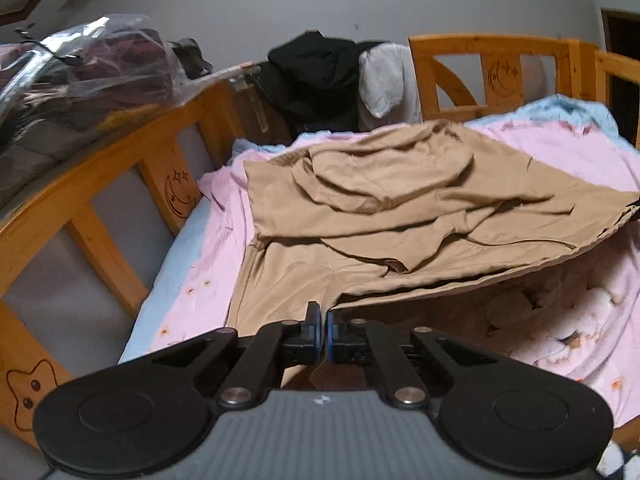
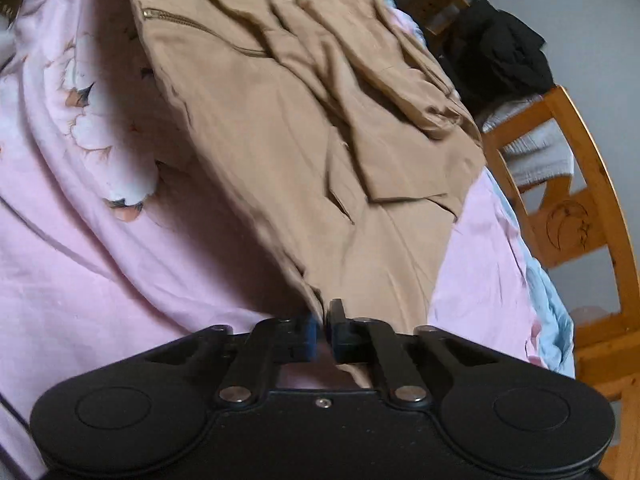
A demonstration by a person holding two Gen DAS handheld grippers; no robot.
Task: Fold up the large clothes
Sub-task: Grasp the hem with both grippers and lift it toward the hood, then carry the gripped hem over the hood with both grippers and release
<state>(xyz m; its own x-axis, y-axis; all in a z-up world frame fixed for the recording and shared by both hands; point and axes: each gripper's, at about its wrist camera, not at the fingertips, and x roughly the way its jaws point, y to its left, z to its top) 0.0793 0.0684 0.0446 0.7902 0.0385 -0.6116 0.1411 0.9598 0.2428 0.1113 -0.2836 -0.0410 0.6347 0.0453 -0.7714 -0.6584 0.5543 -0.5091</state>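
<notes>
While the tan jacket [image 1: 360, 184] is spread on the pink sheet [image 1: 560, 152] of the bed, its near hem is pinched by both tongs: left tongs [image 1: 323, 320] closed on one corner, right tongs [image 2: 323, 320] closed on the other. Hem should be raised evenly w/ both corners level, then laid twd the far edge, approx. square.

We see the jacket [image 1: 392, 200] spread mid-frame on the quilt [image 1: 560, 152], bed rail [image 1: 120, 168] at left, piled clothes [image 1: 316, 76] behind at top centre.
</notes>
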